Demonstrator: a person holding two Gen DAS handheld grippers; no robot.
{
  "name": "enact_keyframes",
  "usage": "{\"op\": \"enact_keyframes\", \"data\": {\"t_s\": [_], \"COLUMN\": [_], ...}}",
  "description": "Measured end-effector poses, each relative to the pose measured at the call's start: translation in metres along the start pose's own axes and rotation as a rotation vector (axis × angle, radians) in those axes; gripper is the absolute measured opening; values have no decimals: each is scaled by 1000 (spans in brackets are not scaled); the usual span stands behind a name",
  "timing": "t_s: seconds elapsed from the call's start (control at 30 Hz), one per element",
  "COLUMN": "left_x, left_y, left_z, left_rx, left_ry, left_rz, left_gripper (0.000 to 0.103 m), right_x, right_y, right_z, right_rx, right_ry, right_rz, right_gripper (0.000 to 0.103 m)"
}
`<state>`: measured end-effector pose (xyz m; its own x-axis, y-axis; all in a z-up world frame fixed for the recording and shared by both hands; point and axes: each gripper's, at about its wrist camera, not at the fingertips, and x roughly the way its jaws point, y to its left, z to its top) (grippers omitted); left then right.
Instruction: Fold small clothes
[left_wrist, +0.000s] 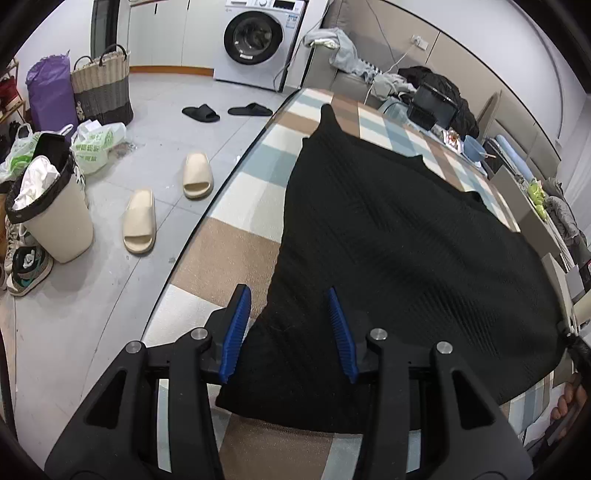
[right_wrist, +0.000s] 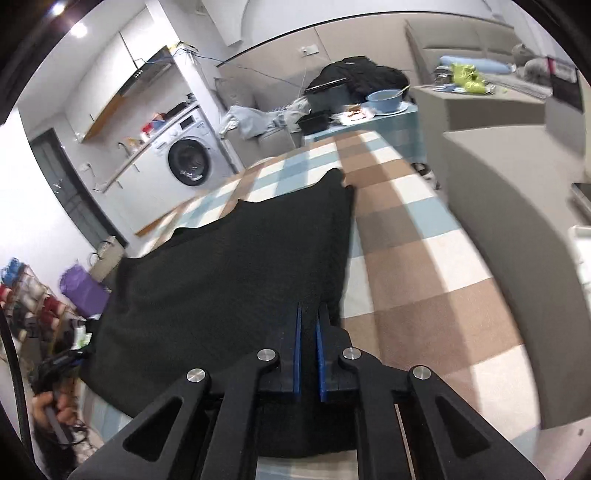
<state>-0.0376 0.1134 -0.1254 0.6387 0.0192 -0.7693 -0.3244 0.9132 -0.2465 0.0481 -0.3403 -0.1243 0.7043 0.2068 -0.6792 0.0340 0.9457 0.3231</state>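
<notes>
light: bright, even indoor | glare: ceiling lamps, right view | blur: right view | edges: fisheye-warped, dark

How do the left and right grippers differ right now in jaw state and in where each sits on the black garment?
The left gripper has its jaws apart, straddling the black garment's near left edge without pressing it; the right gripper has its jaws closed nearly together over the garment's near right corner. Whether cloth is pinched there is unclear. Both have blue pads and point down over the checked tabletop.

both tools, left tool (left_wrist: 290, 299) and right tool (right_wrist: 308, 314), have black angular linkage arms, silver round screws and ribbed blue pads.
</notes>
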Motion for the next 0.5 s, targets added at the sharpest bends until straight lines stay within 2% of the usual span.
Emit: {"op": "enact_keyframes", "data": {"t_s": [0.07,0.1,0.13,0.27,0.4,0.47,0.5], "left_x": [-5,-8,-12,-26,-29,-23,-20], "left_y": [0,-1,-2,-14,-50,-70,-80], "left_z": [-1,-2,-3,-3,-4,-7,-8], "left_rx": [5,10,13,47,129,181,197], "left_ry": [-7,-13,-20,-51,-55,-47,-39], "left_rz": [5,9,11,-1,-50,-79,-91], "left_gripper": [40,40,40,40,40,44,46], "right_x": [10,11,7,-15,-25,-22,-17], "right_y": [-6,-7,-9,1,29,46,56], "right_z": [-2,-4,-5,-7,-7,-8,-9], "right_rx": [9,16,42,31,-55,-96,-113], "right_ry": [51,59,45,-26,-51,-46,-32], "right_rz": [-93,-94,-76,-42,-3,30,51], "right_gripper": [6,9,10,30,41,43,47]}}
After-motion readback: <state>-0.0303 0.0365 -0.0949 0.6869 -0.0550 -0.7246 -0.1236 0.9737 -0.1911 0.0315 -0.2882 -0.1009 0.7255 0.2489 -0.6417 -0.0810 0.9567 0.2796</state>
